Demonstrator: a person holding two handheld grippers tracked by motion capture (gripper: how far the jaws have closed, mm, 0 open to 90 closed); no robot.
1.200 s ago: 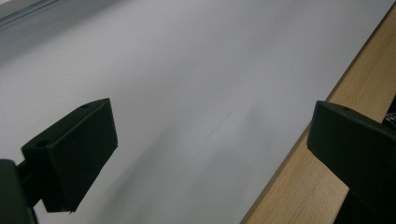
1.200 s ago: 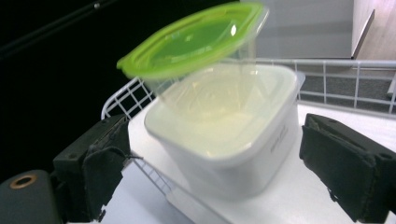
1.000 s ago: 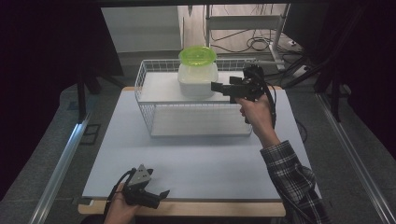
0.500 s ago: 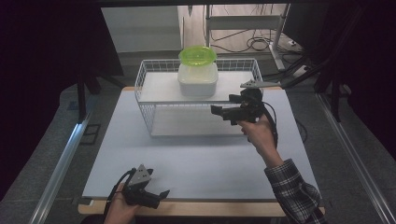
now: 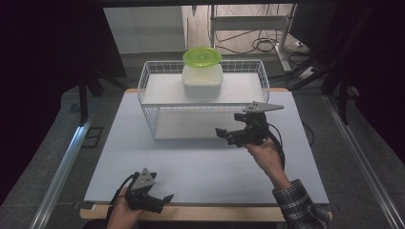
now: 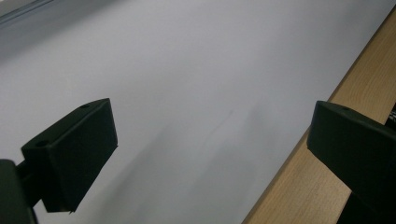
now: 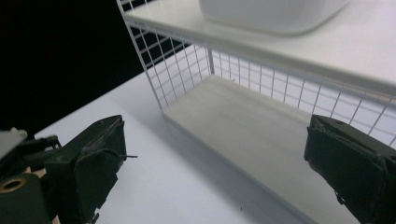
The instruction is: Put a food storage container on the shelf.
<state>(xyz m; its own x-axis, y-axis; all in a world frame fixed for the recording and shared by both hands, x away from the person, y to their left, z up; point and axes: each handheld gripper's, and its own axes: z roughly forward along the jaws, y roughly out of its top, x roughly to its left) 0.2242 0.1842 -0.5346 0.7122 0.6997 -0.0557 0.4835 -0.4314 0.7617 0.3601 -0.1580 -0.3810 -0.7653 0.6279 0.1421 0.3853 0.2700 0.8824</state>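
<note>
The right gripper (image 5: 224, 134) hangs with its jaws spread wide and nothing between them, just in front of the wire rack (image 5: 157, 125). Beyond and above it, the white container (image 5: 202, 82) with the green lid (image 5: 202, 57) sits on the rack's shelf. The left gripper (image 5: 165, 199), also open and empty, rests low on the table (image 5: 200, 167) edge, well apart

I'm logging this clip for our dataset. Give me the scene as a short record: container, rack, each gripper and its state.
container: white tub with green lid, upright on the rack's top shelf
rack: white wire rack, lower shelf bare
right gripper: open, holding nothing, in front of the rack
left gripper: open, holding nothing, at the near table edge
surface: pale mat on a wooden table
</note>
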